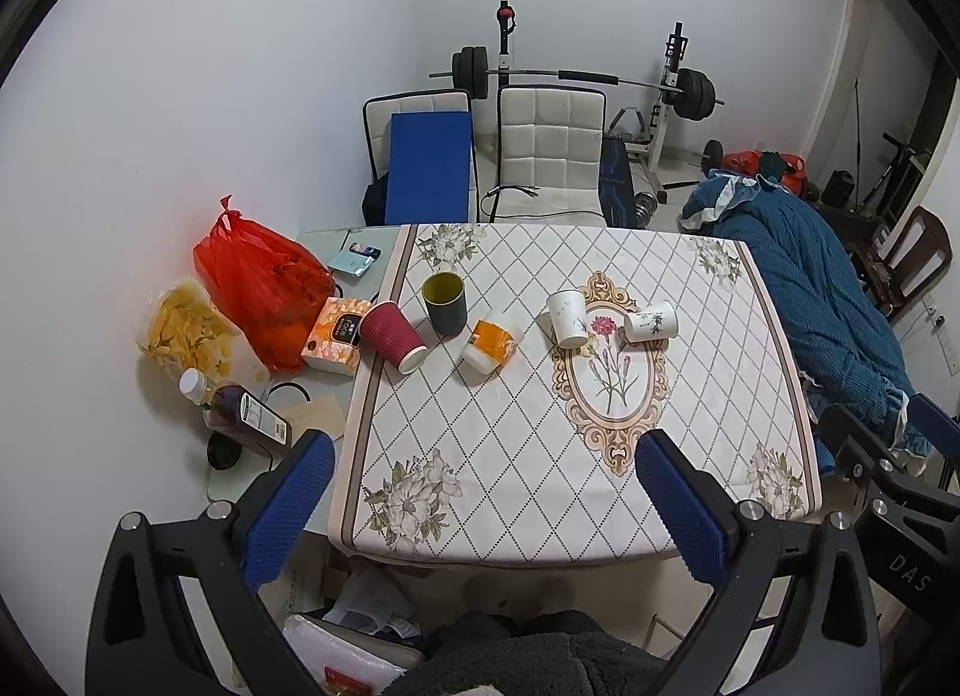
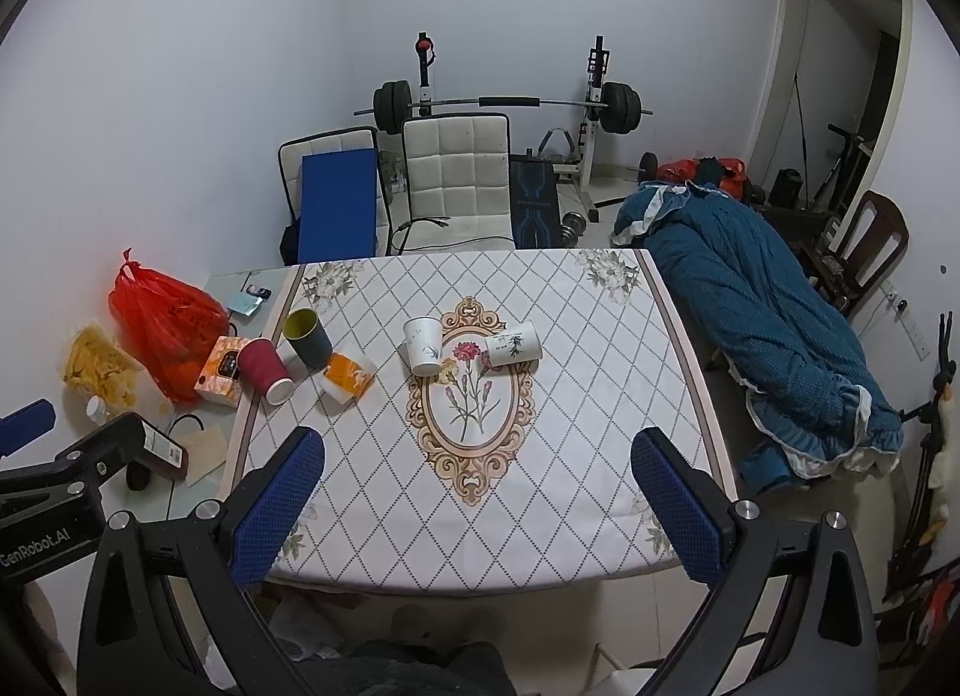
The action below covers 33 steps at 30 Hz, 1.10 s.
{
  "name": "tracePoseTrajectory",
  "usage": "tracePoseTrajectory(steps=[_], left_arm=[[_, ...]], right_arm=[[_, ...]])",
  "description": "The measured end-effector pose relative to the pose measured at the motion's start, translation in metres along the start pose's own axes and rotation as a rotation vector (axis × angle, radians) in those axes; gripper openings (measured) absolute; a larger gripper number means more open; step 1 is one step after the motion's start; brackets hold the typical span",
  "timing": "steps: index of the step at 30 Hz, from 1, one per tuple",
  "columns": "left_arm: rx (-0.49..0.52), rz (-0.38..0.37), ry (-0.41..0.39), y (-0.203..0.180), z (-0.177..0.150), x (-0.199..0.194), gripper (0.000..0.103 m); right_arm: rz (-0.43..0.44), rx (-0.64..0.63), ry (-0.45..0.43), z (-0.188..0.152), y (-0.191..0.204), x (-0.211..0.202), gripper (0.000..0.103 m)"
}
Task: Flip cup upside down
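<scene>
Both wrist cameras look down and forward from above the near edge of the table, well back from it. They share the tablecloth, the cups and the barbell rack at 12 o'clock. The left view sits further left.
</scene>
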<state>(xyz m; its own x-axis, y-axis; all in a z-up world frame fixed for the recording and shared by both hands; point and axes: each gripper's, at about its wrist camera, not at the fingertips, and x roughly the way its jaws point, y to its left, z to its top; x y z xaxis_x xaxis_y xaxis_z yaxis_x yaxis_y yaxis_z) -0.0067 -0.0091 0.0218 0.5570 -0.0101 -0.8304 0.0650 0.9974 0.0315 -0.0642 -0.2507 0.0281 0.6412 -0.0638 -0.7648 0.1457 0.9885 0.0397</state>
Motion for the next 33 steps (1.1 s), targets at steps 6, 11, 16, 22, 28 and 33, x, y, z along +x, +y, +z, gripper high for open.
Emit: tracePoseTrajectory(steps=[6, 11, 16, 22, 28, 33], left_arm=[[0.002, 0.001, 0.0, -0.0002, -0.0004, 0.0001, 0.103], [0.002, 0.001, -0.002, -0.0002, -0.0005, 0.0001, 0.103], [0.002, 0.001, -0.001, 0.0013, 0.0027, 0.0006, 0.103], [0.0, 0.001, -0.001, 0.0024, 0.0037, 0.0007, 0.103], [0.002, -0.001, -0.001, 0.0023, 0.0038, 0.0006, 0.103], [0.003, 0.0, -0.001, 0.0019, 0.0059, -0.0007, 0.103]], right_arm=[[0.001, 0.0, 0.0, 0.0019, 0.0001, 0.0009, 0.103], [0.002, 0.002, -0.001, 0.0019, 0.0007, 0.001, 0.103], [0.002, 0.003, -0.003, 0.0023, 0.0016, 0.0009, 0.103], [0.002, 0.003, -0.001, 0.0029, 0.0013, 0.0001, 0.103], [0.001, 0.003, -0.002, 0.0033, 0.0016, 0.0001, 0.103], [0.001, 0.003, -0.002, 0.0036, 0.0016, 0.0, 0.103]])
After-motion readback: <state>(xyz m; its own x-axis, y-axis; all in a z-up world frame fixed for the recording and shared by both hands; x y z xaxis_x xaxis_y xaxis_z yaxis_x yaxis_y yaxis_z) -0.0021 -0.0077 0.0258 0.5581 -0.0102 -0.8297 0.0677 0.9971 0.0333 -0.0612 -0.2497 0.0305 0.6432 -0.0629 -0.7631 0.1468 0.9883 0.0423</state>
